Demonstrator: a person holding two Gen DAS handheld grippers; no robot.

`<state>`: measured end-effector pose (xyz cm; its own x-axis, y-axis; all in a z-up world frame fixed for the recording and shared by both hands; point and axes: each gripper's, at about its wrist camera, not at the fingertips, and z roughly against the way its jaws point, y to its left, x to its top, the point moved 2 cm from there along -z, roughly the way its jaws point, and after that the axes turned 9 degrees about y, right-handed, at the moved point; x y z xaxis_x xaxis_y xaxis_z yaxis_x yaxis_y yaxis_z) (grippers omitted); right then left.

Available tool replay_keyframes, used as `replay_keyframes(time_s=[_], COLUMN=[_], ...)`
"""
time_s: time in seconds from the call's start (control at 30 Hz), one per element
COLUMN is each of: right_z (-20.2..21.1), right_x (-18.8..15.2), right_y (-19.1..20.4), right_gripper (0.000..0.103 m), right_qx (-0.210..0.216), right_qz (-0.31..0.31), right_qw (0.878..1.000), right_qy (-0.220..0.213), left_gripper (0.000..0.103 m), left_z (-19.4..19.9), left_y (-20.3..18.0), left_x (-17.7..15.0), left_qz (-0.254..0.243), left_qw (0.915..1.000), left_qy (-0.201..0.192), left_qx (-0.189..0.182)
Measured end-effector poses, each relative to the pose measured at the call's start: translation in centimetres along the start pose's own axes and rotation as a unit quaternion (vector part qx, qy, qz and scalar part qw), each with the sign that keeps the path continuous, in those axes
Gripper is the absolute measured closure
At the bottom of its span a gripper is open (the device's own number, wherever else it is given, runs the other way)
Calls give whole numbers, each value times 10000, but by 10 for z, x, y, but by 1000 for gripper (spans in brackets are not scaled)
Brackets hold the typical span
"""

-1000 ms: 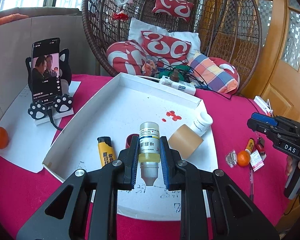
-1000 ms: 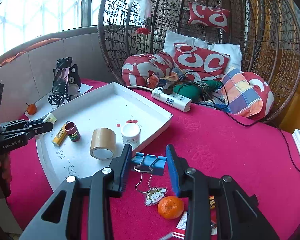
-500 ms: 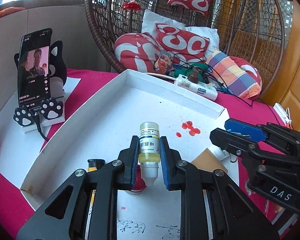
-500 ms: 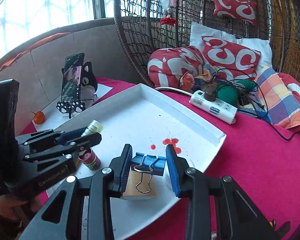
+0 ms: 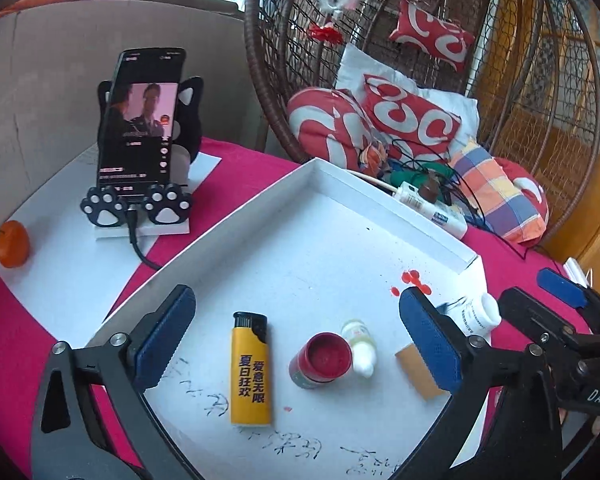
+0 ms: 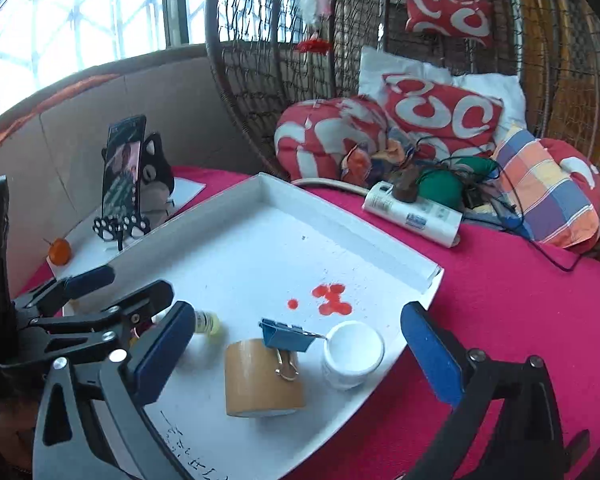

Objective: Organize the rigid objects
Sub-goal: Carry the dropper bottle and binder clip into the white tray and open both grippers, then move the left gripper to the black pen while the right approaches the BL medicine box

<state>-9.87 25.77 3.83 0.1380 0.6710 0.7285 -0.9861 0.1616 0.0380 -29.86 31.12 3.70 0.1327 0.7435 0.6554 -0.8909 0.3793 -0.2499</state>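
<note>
Both grippers' jaws had just been opened wide, nothing clamped. The dropper bottle and binder clip were released inside the white tray, beside the tape roll. Two more things were thereby judged sorted.

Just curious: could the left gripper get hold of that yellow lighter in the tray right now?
Probably yes. The left gripper is open, nothing between its jaws, and the yellow lighter lies flat below it with nothing on top.

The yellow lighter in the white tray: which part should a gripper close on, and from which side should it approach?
Grip the yellow lighter across its two long edges at mid-body, coming from above. It lies flat in the white tray, black cap pointing away; its left side is free, the red-capped jar stands apart on its right.
</note>
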Motion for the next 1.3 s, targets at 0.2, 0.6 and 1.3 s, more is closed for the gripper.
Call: replay_keyframes(time_s=[0.2,0.6,1.3], right_z=[34,60,77], right_x=[-13,-43,-56], right_y=[-16,-35,-61], right_gripper=[0,0,0], right_qx=[-578,-711,-839], right_qz=[-93,-258,-591], right_qw=[9982,9970,9947], right_qy=[105,191,20], left_gripper=[0,0,0], left_z=[35,49,54], left_y=[-11,-66,-130], left_x=[-15,-54,-96], left_qz=[-17,-735,-1857], left_qw=[9996,9954,9768], left_qy=[-224,69,459], left_qx=[-165,-611,-968])
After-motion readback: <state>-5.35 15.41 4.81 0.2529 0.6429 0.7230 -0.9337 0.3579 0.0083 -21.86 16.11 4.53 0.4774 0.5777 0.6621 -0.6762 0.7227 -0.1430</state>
